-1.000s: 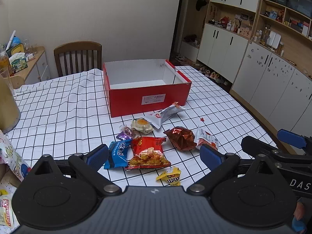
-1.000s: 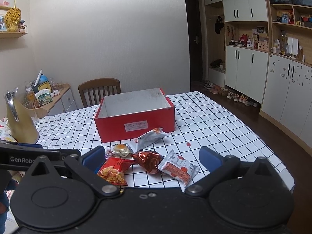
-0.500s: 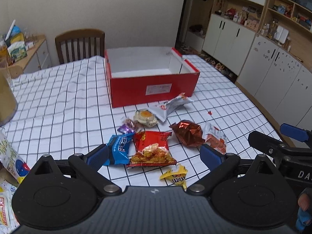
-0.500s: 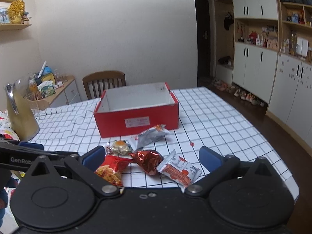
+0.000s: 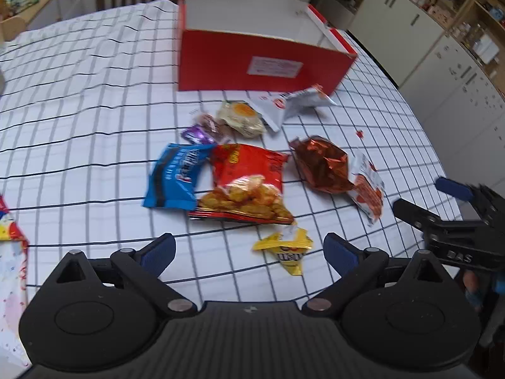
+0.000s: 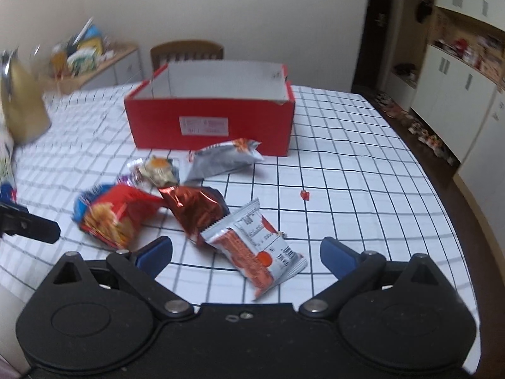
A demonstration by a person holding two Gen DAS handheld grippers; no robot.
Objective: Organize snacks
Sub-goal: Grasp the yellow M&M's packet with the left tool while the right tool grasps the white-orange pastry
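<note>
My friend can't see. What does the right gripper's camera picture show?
An open right gripper hovers over a white-and-orange snack packet on a checked tablecloth. Behind it lie more snack bags, like a shiny brown bag, and a red box showing nothing inside.

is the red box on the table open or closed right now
Open. The red box has no lid on top, and its white inner walls show from above in the right wrist view.
</note>
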